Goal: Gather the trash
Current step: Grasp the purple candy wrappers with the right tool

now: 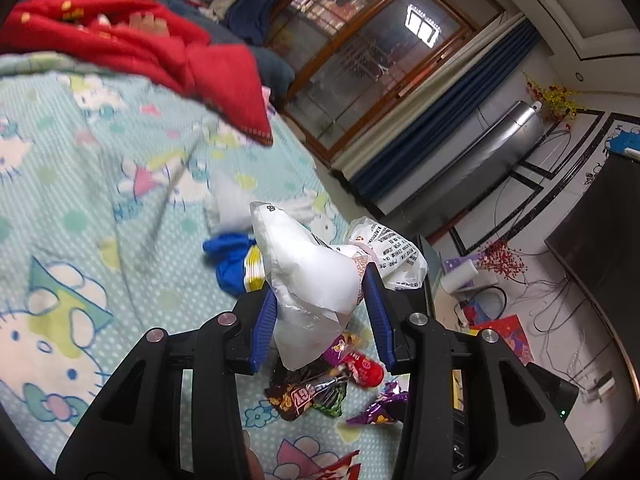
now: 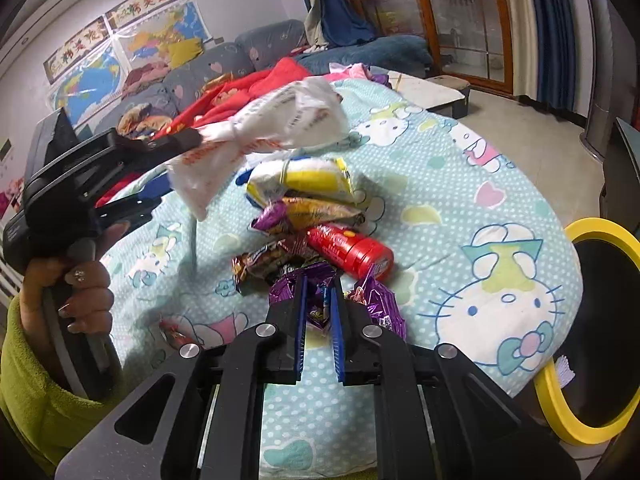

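Crinkly white plastic bag [image 1: 316, 276], glossy foil wrappers [image 2: 376, 300], soft printed cloth bedsheet [image 1: 100, 184]

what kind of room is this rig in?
Most likely a home living room: a grey sofa piled with clothes, wall maps, and sliding glass doors. Snack trash lies on a cartoon-cat blanket beside a yellow-rimmed bin.

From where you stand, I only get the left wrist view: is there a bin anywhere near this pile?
Observer: Yes, a yellow-rimmed bin stands at the bed's edge, right of the trash pile.
Operator: What's the right gripper doing?
Observer: The right gripper is closed on a purple wrapper.
Operator: Is my white bag off the bed?
Observer: Yes, the left gripper holds the white plastic bag above the blanket.
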`<action>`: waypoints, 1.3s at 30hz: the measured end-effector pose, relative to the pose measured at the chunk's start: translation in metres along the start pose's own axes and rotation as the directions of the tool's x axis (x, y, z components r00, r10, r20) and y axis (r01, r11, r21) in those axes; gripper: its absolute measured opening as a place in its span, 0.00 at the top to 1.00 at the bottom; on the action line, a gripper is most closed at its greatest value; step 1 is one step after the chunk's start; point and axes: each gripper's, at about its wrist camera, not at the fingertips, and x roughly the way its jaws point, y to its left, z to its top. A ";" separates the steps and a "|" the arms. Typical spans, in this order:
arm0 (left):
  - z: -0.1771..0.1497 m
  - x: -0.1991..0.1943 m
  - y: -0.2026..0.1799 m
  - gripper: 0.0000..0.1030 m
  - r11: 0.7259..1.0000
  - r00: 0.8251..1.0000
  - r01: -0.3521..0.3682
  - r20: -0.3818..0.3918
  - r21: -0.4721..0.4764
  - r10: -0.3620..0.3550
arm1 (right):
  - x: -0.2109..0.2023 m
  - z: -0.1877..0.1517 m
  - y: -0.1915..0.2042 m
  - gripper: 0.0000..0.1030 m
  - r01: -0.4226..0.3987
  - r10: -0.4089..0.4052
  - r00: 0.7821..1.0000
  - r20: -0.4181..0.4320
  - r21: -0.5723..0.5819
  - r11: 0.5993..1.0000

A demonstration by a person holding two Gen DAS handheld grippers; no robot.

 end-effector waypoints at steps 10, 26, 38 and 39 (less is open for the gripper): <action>-0.004 -0.011 -0.028 0.67 0.996 1.000 -0.012 0.030 0.092 0.009 | -0.026 0.016 -0.014 0.90 0.031 -0.034 0.995 0.093 0.039 0.999; -0.027 -0.004 -0.070 0.67 0.975 1.000 0.015 0.001 0.220 -0.016 | -0.068 0.030 -0.062 0.90 0.121 -0.159 0.964 0.214 0.181 0.976; -0.049 0.010 -0.100 0.67 0.952 0.997 0.059 -0.058 0.300 -0.044 | -0.098 0.030 -0.110 0.90 0.186 -0.277 0.923 0.266 0.323 0.928; -0.051 0.011 -0.102 0.67 0.951 0.997 0.063 -0.062 0.304 -0.046 | -0.099 0.029 -0.114 0.90 0.191 -0.286 0.920 0.268 0.330 0.924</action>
